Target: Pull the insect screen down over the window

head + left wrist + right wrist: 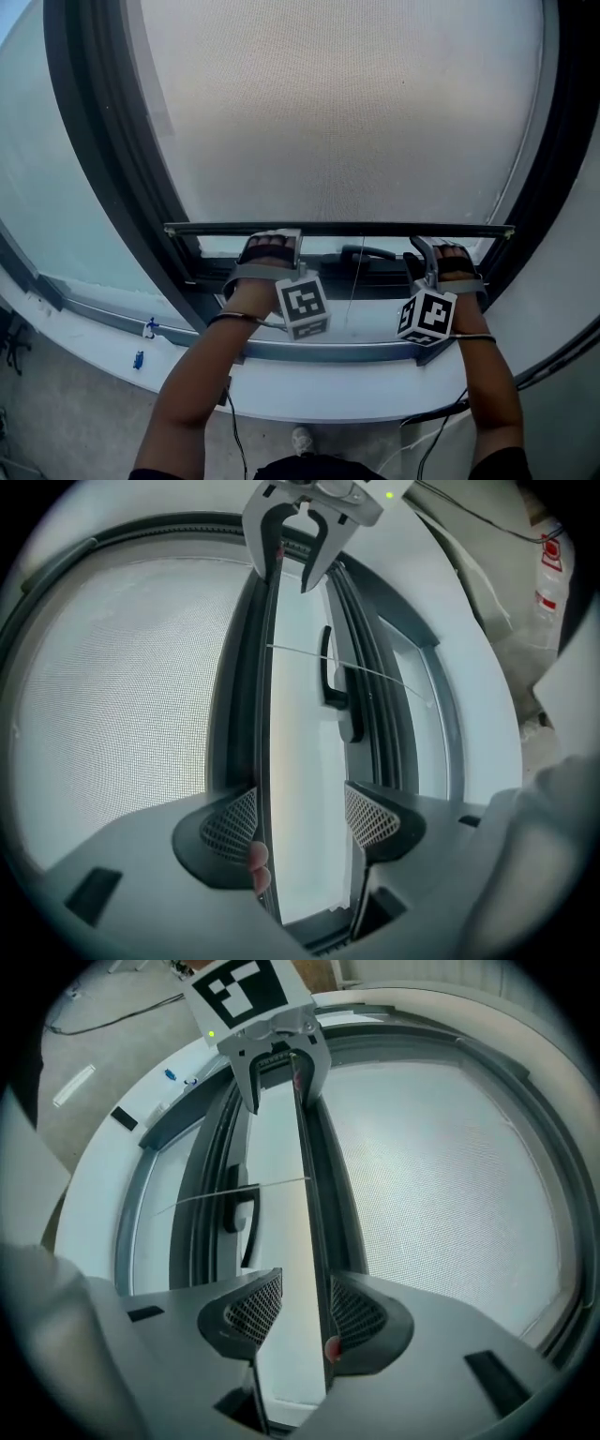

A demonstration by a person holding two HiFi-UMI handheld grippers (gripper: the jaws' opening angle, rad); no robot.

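1. My arms (202, 384) reach up from the bottom of the head view, nearest of all. Each hand carries a gripper against the window.
2. The screen (337, 112) covers nearly the whole pane inside the dark window frame (103, 169). Only a narrow strip of bare glass shows beneath it.
3. Its bottom bar (375, 228) lies level, a little above the lower rail (328, 352) and just above the window handle (367, 253).
4. The left gripper (302, 819) straddles the bar with its fingers released. The bar runs just beside one pad and apart from the other. The right gripper (307, 1312) sits the same way, with nothing clamped.
5. I judge this to be the last stretch of the pull. Next I need both grippers to bear down evenly, so the bar keeps level and seats on the rail.
6. A thin cord (353, 291) hangs from the bar.
7. As for writing, the marker cubes (302, 306) carry only black-and-white squares. A red-and-white label (553, 569) at the edge of the left gripper view is too small to read.
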